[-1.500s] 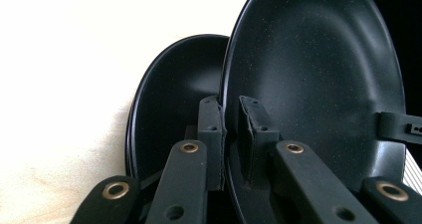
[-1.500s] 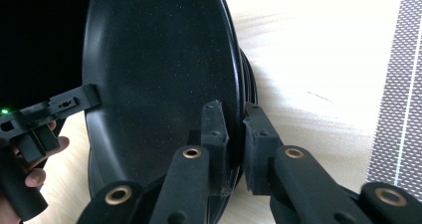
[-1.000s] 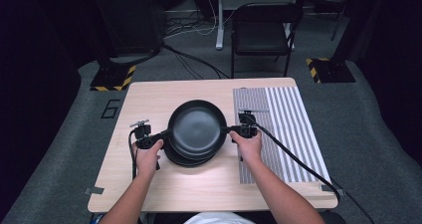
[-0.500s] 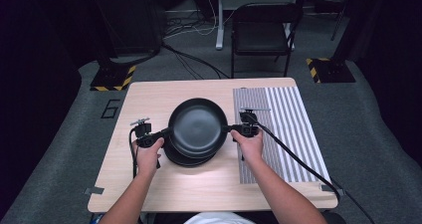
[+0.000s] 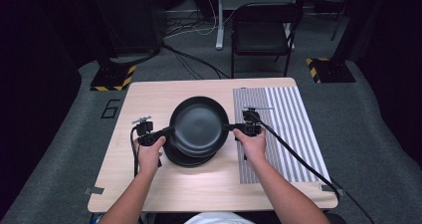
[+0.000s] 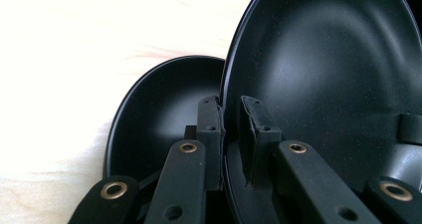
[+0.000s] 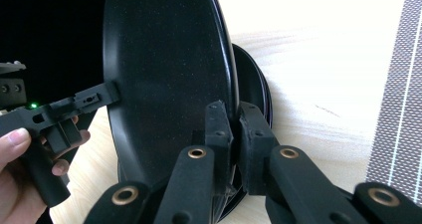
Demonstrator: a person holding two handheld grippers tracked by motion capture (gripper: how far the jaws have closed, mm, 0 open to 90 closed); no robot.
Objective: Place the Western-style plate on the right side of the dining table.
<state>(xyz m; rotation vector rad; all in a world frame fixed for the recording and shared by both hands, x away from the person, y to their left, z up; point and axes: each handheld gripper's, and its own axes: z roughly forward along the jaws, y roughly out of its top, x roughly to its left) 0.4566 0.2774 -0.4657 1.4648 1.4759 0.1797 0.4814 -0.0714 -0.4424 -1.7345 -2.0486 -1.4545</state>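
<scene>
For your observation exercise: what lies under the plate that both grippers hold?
Under the held plate lie more black plates stacked on the table. Only their near rim shows; the rest is covered, so their number cannot be told. The left gripper and right gripper clamp opposite edges.

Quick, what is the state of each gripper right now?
Left gripper: closed on the rim of the raised round black plate.
Right gripper: closed on the opposite rim of that plate.

Matt black plate (image 5: 199, 126) (faintly speckled) over a pale, smooth wood-grain table (image 5: 149, 94).
</scene>
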